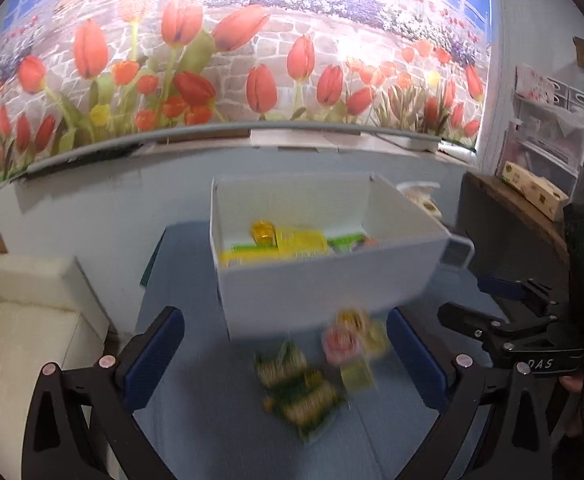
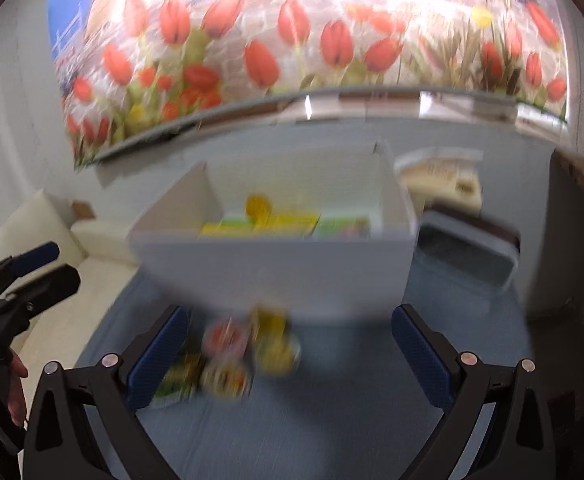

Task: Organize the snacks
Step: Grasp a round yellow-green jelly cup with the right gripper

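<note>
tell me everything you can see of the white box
The white box is an open-topped rectangular bin with plain matte walls, possibly cardboard or plastic. It stands upright on the blue table, beyond the loose snacks. Inside lie yellow and green packets. Neither gripper touches it.

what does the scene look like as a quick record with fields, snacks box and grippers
surface: blue table top
box: white box, open top, at the far side of the table
in box: yellow and green packets
outside box: green-yellow packet and small round snacks, in front of the box, blurred
left gripper: open, nothing between its fingers pressed
right gripper: open, holding nothing
beside table: white sofa
</note>
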Available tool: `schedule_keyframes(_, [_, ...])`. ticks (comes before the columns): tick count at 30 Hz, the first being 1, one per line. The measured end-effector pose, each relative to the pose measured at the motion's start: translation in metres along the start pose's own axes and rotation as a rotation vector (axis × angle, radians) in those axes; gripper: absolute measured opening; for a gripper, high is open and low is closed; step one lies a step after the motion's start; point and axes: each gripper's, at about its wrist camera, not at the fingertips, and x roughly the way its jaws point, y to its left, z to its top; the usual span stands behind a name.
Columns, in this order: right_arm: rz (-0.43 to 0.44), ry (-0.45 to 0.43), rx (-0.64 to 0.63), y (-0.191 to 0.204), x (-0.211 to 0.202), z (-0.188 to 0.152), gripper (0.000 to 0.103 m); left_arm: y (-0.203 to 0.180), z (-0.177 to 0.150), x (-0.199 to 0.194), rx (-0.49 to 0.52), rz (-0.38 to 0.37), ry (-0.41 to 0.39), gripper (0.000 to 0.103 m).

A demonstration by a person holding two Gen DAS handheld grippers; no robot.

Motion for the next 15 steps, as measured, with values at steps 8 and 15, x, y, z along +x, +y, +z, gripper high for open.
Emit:
schedule_keyframes(8, [-0.012, 0.054, -0.021, 0.006, 0.009, -0.036, 0.103, -0.008, -0.060, -0.029, -0.077, -0.011, 0.058, 0.103])
schedule_keyframes(15, [-0.020, 0.107, 0.020, -0.003, 0.041, -0.036, 0.103, -0.010, -0.083, -0.038, -0.072, 0.018, 0.086, 0.103])
